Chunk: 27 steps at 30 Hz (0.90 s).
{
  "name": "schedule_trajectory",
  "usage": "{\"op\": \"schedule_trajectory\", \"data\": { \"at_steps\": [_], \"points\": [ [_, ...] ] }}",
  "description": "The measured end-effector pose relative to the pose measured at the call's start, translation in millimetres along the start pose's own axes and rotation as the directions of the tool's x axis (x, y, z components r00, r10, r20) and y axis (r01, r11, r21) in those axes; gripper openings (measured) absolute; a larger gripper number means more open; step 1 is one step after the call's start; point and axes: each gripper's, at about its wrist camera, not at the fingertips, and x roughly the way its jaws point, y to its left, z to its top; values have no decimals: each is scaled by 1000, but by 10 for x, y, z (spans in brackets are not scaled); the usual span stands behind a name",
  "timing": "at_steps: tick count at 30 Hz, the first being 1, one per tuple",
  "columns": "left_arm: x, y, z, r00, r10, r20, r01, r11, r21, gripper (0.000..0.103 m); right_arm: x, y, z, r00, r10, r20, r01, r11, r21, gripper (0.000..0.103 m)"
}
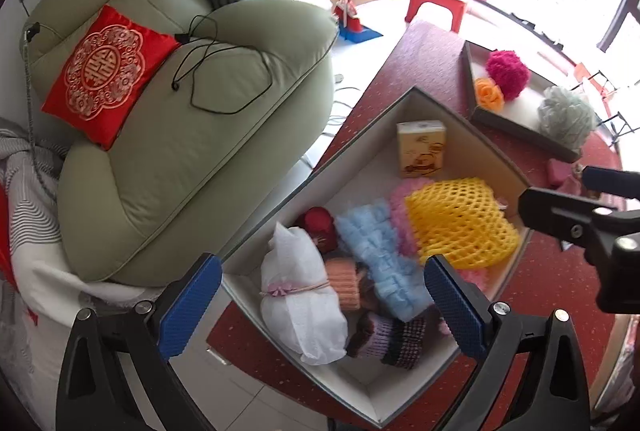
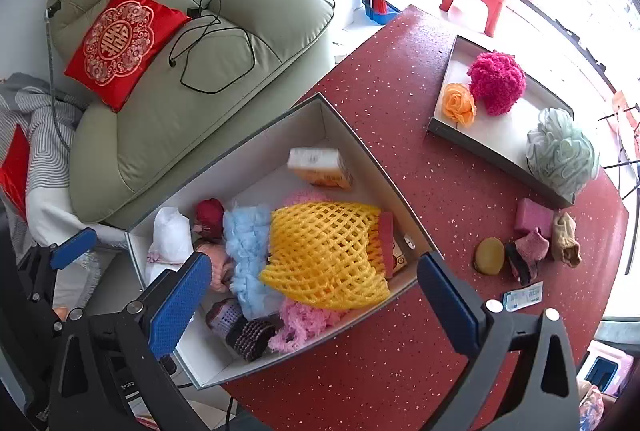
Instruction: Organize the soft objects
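A white box on the red table holds a yellow foam net, a blue fluffy piece, pink fluff, a white wrapped bundle, knitted pieces and a small carton. My left gripper hovers open and empty over the box. My right gripper hovers open and empty over the box's near side. A tray holds a magenta pom, an orange flower and a green bath puff.
Loose on the red table right of the box lie a pink sponge, a tan sock, a pink knit piece, a yellow oval pad and a small packet. A green armchair with a red cushion stands left.
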Motion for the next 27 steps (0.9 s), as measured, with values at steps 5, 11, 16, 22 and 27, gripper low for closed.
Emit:
{"op": "schedule_trajectory", "data": {
  "at_steps": [5,11,16,22,27],
  "points": [
    [-51,45,-54,994,-84,-74,79,995,-61,102,-217,-54,-157,999,3,33,-4,1000,29,103],
    [-35,110,-284,990,25,-136,-34,997,-68,102,-286,-71,-315,1000,-1,9,0,997,79,103],
    [-15,107,-389,985,45,-164,-56,996,-63,102,-244,18,-411,1000,-6,-19,7,998,59,103],
    [-38,106,-461,985,49,-168,-60,996,-62,102,-228,122,-473,999,-21,-32,22,999,30,103],
    [-45,128,-498,984,43,-174,-56,996,-70,102,-226,179,-503,999,-34,-35,34,999,24,103]
  ]
}}
